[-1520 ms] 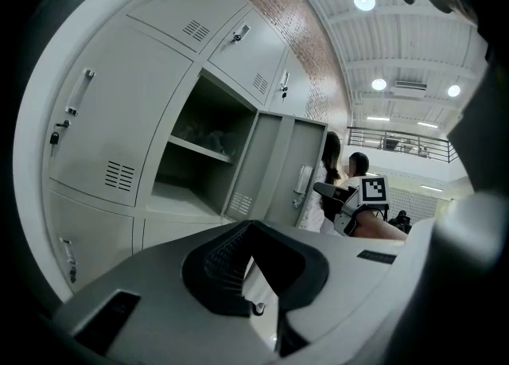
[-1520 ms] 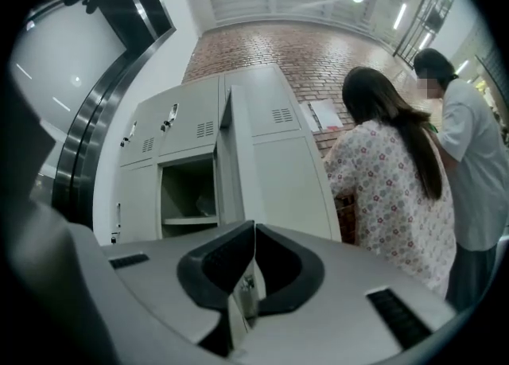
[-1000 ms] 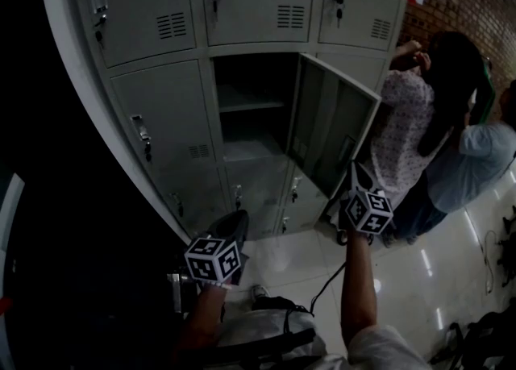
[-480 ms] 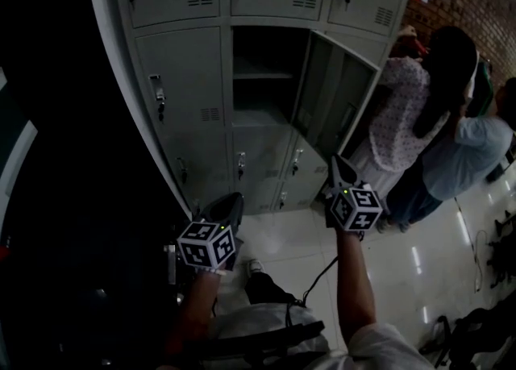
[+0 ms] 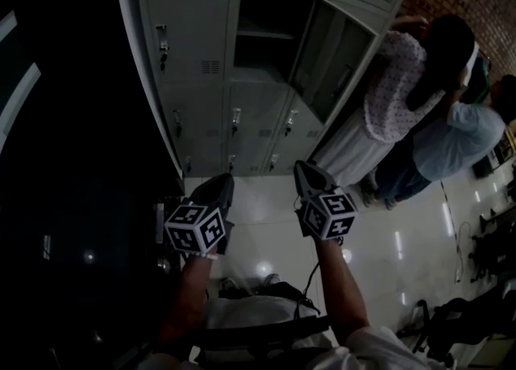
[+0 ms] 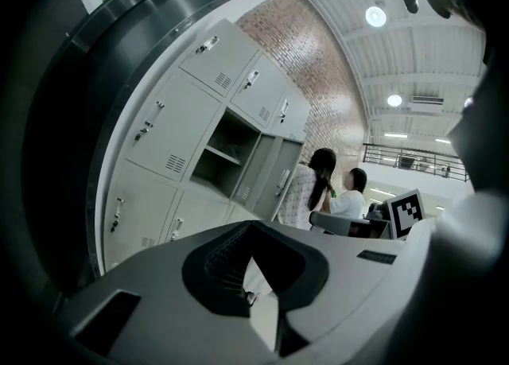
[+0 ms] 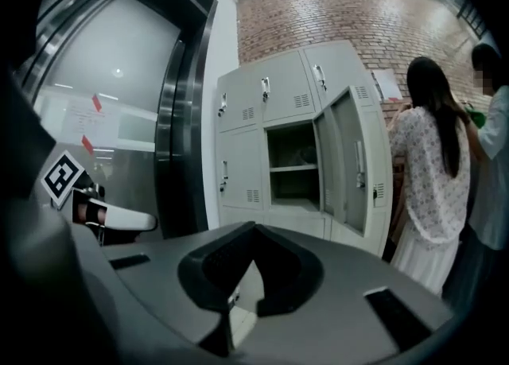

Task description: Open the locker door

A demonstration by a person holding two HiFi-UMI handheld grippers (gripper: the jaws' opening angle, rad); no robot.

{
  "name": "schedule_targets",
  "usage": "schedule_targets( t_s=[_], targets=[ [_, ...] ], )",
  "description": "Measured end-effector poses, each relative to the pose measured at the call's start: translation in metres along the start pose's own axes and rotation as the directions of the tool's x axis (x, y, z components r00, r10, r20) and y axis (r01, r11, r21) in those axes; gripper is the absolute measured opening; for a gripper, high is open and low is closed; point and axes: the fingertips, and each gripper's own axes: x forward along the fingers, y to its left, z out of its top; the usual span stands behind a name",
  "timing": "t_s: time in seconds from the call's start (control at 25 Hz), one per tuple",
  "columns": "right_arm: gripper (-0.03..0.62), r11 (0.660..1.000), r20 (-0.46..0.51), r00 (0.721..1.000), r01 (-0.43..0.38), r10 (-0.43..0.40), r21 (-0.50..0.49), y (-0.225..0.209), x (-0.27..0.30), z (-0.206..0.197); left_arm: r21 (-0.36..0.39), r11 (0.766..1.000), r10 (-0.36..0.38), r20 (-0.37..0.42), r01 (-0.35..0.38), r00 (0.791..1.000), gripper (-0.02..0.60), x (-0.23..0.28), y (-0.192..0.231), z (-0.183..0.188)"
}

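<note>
The grey locker bank [image 5: 201, 62] stands ahead, and its middle door [image 5: 334, 62] hangs swung open to the right. The compartment behind it [image 5: 262, 34] is dark, with a shelf inside. From the right gripper view the open door [image 7: 354, 161] and the compartment [image 7: 293, 165] show straight ahead at a distance. In the left gripper view the door [image 6: 274, 176] sits off to the right. My left gripper [image 5: 214, 191] and right gripper [image 5: 310, 179] hover side by side over the floor, well short of the lockers. Both are shut and hold nothing.
Two people [image 5: 395, 94] [image 5: 459, 130] stand close to the right of the open door, in front of a brick wall [image 7: 334, 13]. A dark metal-framed doorway [image 7: 179, 117] flanks the lockers on the left. Glossy white floor [image 5: 266, 191] lies between me and the lockers.
Both grippers have drawn back from the lockers. The right one has left the open door's edge and moved left and lower. The lockers now sit higher in the head view.
</note>
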Motion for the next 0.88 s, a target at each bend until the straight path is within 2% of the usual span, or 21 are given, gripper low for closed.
schedule_targets(
  t_s=[0.24, 0.48, 0.6, 0.88],
  targets=[
    [0.005, 0.998, -0.002, 0.998, -0.055, 0.056, 0.038, 0.002, -0.052, -0.019, 0.021, 1.0, 0.02, 0.001, -0.02, 1.0, -0.006, -0.017, -0.05, -0.029],
    [0.005, 0.992, -0.02, 0.994, -0.106, 0.108, 0.071, -0.011, -0.135, -0.052, 0.022, 0.997, 0.072, -0.016, -0.072, 0.997, -0.006, -0.039, -0.119, -0.078],
    [0.005, 0.983, -0.025, 0.988, -0.148, 0.151, 0.112, -0.016, -0.176, -0.072, 0.032, 0.993, 0.114, -0.034, -0.113, 0.993, -0.006, -0.057, -0.156, -0.108],
    [0.004, 0.961, 0.001, 0.975, -0.217, 0.22, 0.169, -0.008, -0.245, -0.098, 0.075, 0.988, 0.141, -0.061, -0.137, 0.988, -0.006, -0.107, -0.23, -0.155]
  ],
)
